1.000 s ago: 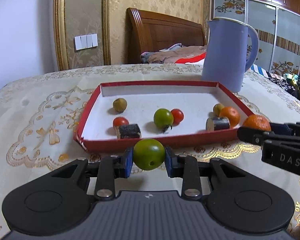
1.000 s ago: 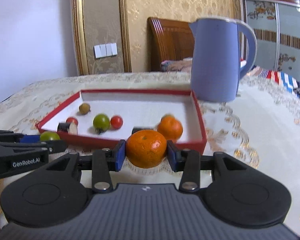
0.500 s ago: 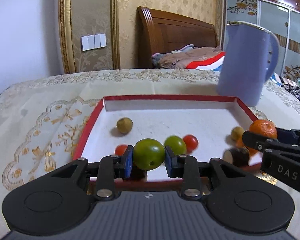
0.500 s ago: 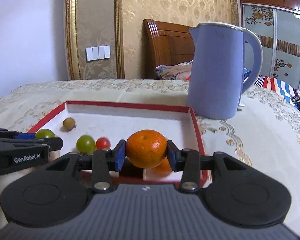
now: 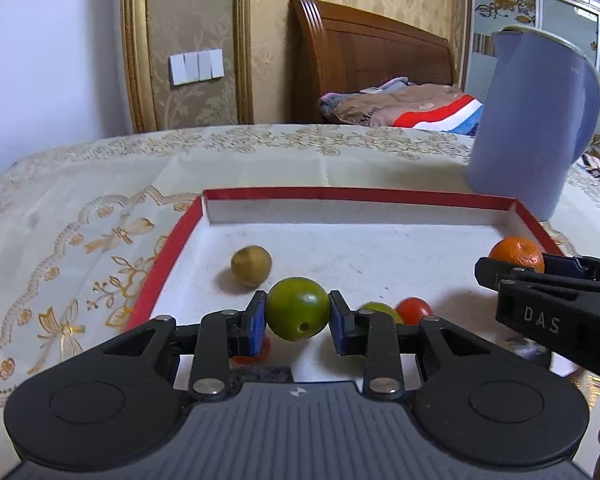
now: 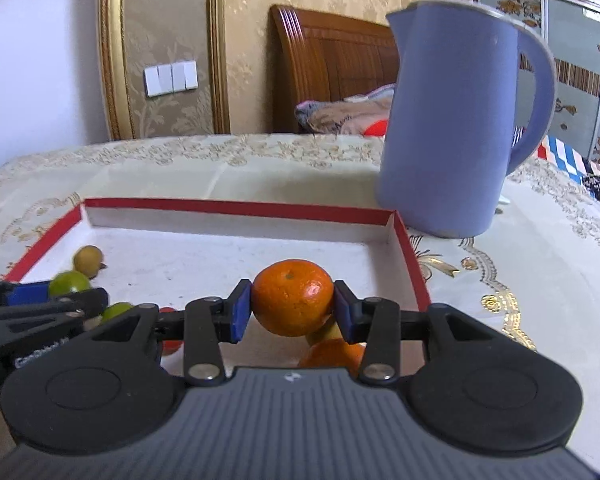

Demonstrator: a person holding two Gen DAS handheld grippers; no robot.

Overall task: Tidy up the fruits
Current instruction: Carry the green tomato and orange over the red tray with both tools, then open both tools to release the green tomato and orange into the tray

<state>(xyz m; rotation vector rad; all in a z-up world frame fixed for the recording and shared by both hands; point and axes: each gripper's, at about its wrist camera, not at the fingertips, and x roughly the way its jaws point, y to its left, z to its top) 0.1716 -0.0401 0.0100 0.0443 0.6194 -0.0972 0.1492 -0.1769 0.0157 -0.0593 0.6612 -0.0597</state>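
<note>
Now my left gripper (image 5: 297,314) clamps a green fruit (image 5: 297,308) at frame centre above the red tray (image 5: 162,252); my right gripper (image 6: 293,307) pinches an orange (image 6: 293,302).

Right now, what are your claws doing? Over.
Left claw shut on green fruit. Right claw shut on orange. Both over red tray. Fruits lying below.

"DAS" in white on the right gripper (image 5: 548,280) side; "GenRobot" partly readable on the left gripper (image 6: 66,300) side.
</note>
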